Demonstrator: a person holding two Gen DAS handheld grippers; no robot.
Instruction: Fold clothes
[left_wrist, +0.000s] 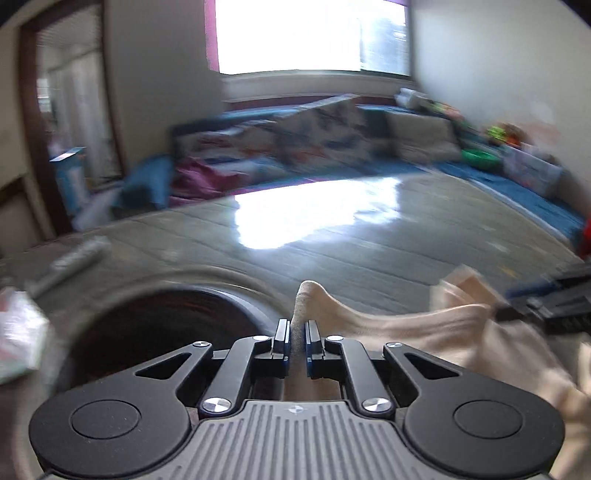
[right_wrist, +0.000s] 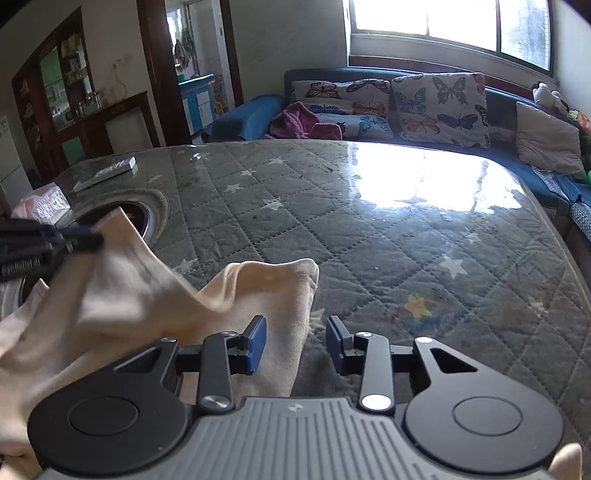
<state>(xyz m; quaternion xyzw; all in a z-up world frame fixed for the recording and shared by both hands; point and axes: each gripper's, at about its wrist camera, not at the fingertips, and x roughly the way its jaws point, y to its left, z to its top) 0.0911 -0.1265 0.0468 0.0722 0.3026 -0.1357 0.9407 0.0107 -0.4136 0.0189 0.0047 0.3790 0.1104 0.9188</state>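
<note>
My left gripper (left_wrist: 297, 341) sits low over the table (left_wrist: 369, 240), pointing level toward the sofa (right_wrist: 406, 107), its jaws pinched on a fold of the cream garment (left_wrist: 406, 321) that rises in a peak between the pads. From the right wrist view I see that gripper (right_wrist: 79, 240) at the left edge, holding the cloth (right_wrist: 147, 295) lifted above the quilted table cover (right_wrist: 369, 240). My right gripper (right_wrist: 295, 341) is tilted slightly downward, jaws spread apart and holding nothing; the garment's edge lies under its left finger (right_wrist: 256, 343) (contact uncertain). A round recess (left_wrist: 166, 325) lies just left of the left gripper. The left view is motion-blurred.
</note>
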